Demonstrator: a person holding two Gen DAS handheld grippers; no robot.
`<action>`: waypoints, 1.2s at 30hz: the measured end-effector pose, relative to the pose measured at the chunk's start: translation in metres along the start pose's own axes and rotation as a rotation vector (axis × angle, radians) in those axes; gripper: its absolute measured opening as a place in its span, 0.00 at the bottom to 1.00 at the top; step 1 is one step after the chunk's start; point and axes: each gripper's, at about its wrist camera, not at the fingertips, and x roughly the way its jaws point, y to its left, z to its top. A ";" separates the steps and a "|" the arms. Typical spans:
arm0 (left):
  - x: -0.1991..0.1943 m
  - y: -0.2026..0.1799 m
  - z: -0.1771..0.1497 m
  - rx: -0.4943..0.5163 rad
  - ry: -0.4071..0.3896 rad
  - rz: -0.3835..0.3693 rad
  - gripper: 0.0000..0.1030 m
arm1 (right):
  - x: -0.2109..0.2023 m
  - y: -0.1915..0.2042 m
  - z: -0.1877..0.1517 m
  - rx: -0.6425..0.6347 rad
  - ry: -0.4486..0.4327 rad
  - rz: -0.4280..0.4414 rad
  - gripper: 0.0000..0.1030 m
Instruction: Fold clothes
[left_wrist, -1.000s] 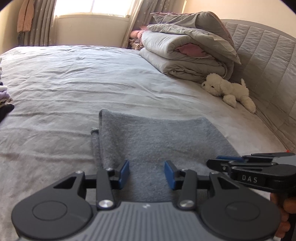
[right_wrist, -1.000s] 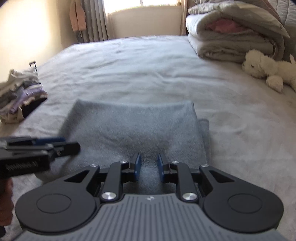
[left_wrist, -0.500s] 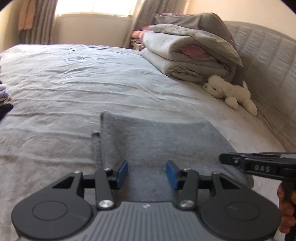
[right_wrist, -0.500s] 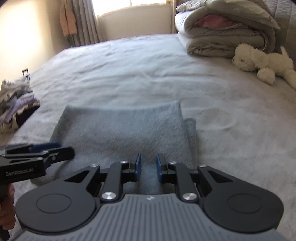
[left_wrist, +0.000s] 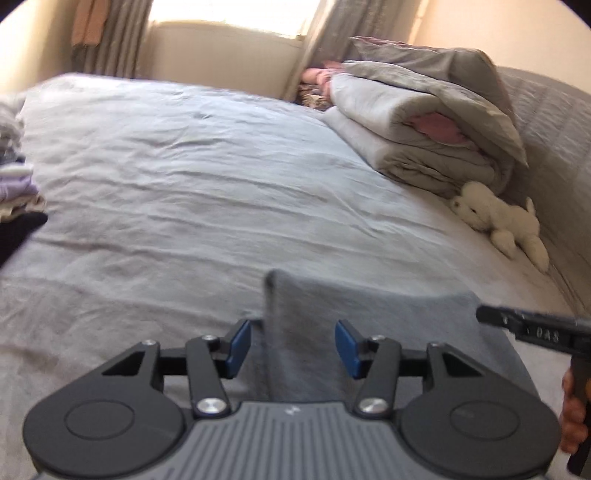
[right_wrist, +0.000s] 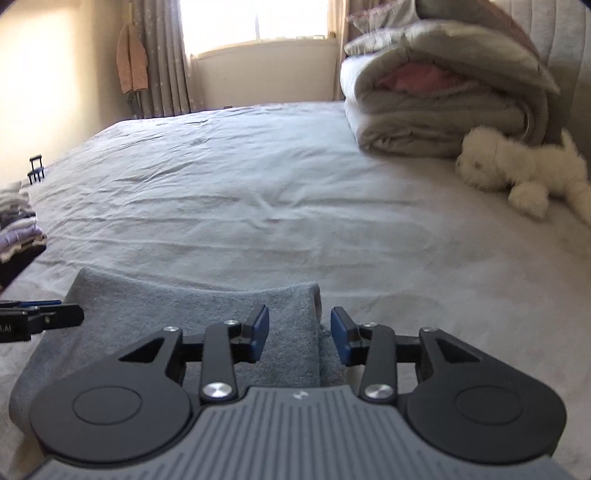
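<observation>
Item: folded grey fleece garment (left_wrist: 373, 325), lying flat on the pale grey bed sheet (left_wrist: 192, 177), low centre of both wrist views, its far edge a rounded fold. Left gripper (left_wrist: 291, 345): jaws open and just opened wider, blue pads standing over the garment's left edge, nothing pinched between them. Right gripper (right_wrist: 298, 332): jaws parted, having just opened from a much narrower gap, pads straddling the garment's right edge without pressing on it. Change since a second ago: both grippers have drawn back toward the near edge, so less of the garment shows ahead of them, and its outline is unchanged; judged, a fold has been laid and let go, and the piece is free for a further fold or for moving aside. Containers: none in view. Other holdings on the bed: stack of folded light and lilac clothes (right_wrist: 18, 229), left edge; rolled grey duvet bundle with pink lining (right_wrist: 436, 96), upper right; white plush toy dog (right_wrist: 524, 173), right, just beside the bundle.
</observation>
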 end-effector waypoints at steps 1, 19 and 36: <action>0.003 0.002 0.000 -0.008 0.008 -0.006 0.50 | 0.004 -0.001 0.001 0.013 0.004 0.013 0.41; 0.011 0.005 0.003 0.008 -0.065 -0.064 0.29 | -0.003 0.015 0.003 0.061 -0.067 -0.109 0.07; -0.038 -0.037 -0.011 0.103 -0.096 -0.024 0.48 | -0.030 0.037 -0.007 0.012 -0.019 0.004 0.17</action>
